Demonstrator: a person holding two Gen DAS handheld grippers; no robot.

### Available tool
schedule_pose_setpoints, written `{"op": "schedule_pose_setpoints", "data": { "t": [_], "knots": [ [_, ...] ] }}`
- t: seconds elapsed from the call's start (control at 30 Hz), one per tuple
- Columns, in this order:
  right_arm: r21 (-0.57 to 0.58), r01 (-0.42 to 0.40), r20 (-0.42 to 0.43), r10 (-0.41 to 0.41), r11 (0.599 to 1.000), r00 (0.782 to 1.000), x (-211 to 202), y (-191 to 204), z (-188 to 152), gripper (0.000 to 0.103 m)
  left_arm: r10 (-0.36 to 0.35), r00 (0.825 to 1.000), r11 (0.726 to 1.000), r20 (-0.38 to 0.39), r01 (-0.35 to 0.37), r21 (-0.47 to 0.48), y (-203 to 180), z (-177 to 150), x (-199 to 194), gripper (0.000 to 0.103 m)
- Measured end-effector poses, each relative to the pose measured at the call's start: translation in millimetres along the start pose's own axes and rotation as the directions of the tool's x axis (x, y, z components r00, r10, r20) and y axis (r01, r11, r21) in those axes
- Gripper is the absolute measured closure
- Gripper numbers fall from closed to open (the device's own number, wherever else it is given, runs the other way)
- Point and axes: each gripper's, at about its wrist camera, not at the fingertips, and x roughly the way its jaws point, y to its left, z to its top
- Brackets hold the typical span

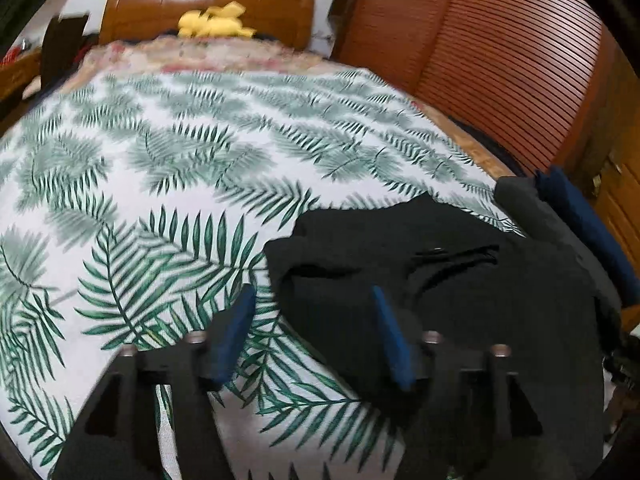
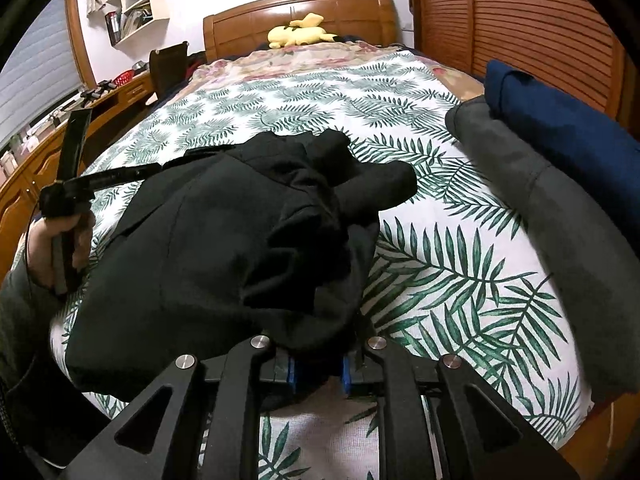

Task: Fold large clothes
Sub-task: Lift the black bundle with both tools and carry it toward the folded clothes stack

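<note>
Here the step in hand looks like a fold of the large black cloth garment, which lies bunched near the foot of the bed with the white, green-palm-leaf printed cover. The right gripper has its jaws clenched on the near hem of the garment, the blue pads pinching a thick wad of cloth. The left gripper has its jaws released and wide apart; one blue pad stands over the leaf cover, the other over the garment's edge, and nothing is pinched between them.

To do this well, I would judge that the left jaws should straddle only the garment's left edge, taking few layers rather than a whole clump, and close firmly before any lifting. Both grips should then travel together, at even height, so the cloth drapes flat instead of twisting. The right hold looks bulky, so a slip is possible if it is pulled hard.

The garment itself is matt black and heavy-looking, with a seam or lapel line along its left side in the right wrist view. Its far end is heaped into soft rolls and folds, not smoothed. It looks far from neatly folded.

Beside it, toward the bed's right edge, lie a folded grey cloth roll and a dark blue folded cloth, just apart from the black one.
</note>
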Motion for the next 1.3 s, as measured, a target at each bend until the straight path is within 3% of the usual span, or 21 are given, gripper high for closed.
{"op": "schedule_pose_setpoints", "data": {
  "t": [0.1,0.23,0.27,0.33,0.4,0.6,0.77,1.0,1.17,1.3],
  "knots": [
    [0.0,0.008,-0.004,-0.008,1.0,1.0,1.5,0.8,0.7,0.086,-0.02,0.999,0.999,-0.03,0.019,-0.045,8.1,-1.8,7.8,0.034],
    [0.005,0.003,-0.007,-0.003,1.0,1.0,4.7,-0.5,0.5,0.084,-0.021,0.999,1.0,-0.045,0.02,-0.024,2.8,-4.8,12.9,0.037],
    [0.005,0.003,-0.005,-0.003,1.0,1.0,5.6,0.2,1.0,0.084,-0.03,0.998,0.999,-0.047,0.029,-0.017,1.3,-4.7,13.4,0.042],
    [-0.003,-0.005,0.007,0.005,1.0,1.0,4.2,0.8,1.1,0.087,-0.09,0.994,0.996,-0.066,0.089,-0.013,-1.8,-5.3,16.0,0.073],
    [-0.007,-0.013,0.039,0.013,1.0,0.999,-0.9,1.5,2.4,0.09,-0.09,0.994,0.996,-0.057,0.091,0.019,-8.0,-5.8,12.7,0.083],
    [-0.059,-0.029,0.16,0.039,0.998,0.986,-37.8,-3.2,24.1,0.093,-0.018,0.999,0.993,0.049,0.012,0.119,-48.9,10.9,-22.9,0.088],
    [-0.091,0.016,0.269,0.009,0.996,0.963,-84.0,-32.6,52.1,0.093,-0.021,0.99,0.979,0.137,-0.008,0.204,-117.8,47.5,-53.3,0.088],
    [-0.052,0.139,0.429,-0.104,0.989,0.897,-178.8,-111.3,76.5,0.093,-0.11,0.965,0.957,0.24,0.037,0.289,-227.9,111.0,-76.8,0.088],
    [0.027,0.247,0.461,-0.231,0.969,0.857,-221.9,-177.6,77.9,0.093,-0.194,0.948,0.921,0.253,0.088,0.38,-329.3,148.5,-61.5,0.088],
    [0.094,0.324,0.439,-0.332,0.941,0.835,-241.6,-228.0,71.4,0.093,-0.239,0.946,0.891,0.221,0.123,0.437,-391.7,161.7,-36.1,0.088]
  ]
}}
